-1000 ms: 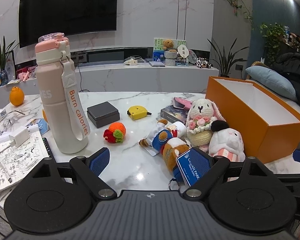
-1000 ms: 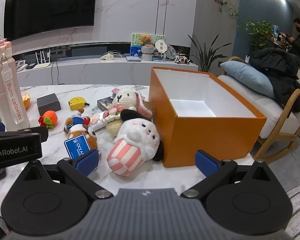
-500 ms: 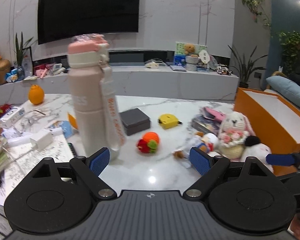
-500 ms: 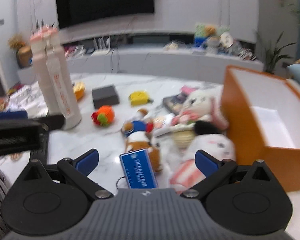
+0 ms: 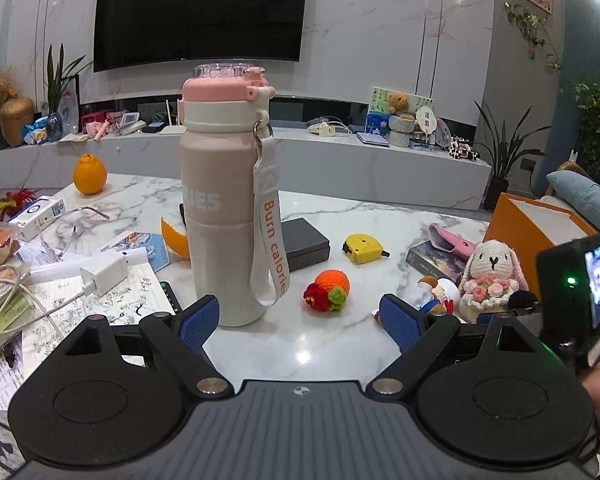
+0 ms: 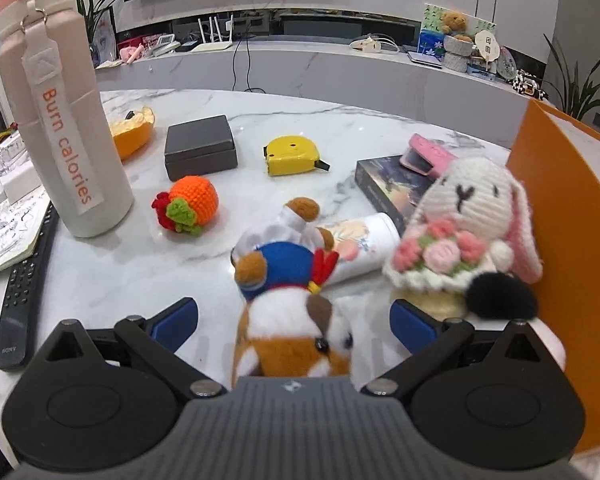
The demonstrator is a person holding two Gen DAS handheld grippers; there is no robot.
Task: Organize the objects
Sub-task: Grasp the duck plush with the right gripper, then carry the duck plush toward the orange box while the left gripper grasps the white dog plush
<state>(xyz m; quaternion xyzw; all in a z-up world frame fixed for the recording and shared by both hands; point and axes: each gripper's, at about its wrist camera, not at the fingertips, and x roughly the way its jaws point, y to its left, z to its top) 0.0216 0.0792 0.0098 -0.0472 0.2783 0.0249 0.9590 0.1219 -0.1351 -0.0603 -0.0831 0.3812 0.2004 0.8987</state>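
A home living room: wall-mounted television (image 5: 198, 10), marble table (image 5: 332, 344), houseplants (image 5: 504, 148).

The white marbled bench (image 6: 260, 120) is carrying a tall pink water bottle (image 6: 60, 120) standing upright (strap reading "Burn calories"), a dark grey box (image 6: 200, 147), a yellow tape measure (image 6: 292, 156), a crocheted orange toy (image 6: 188, 204), a lying plush dog (image 6: 288, 300), a crocheted bunny (image 6: 468, 216) leaning by the orange box (image 6: 572, 240), and a black remote (image 6: 24, 292) lying at the left edge.
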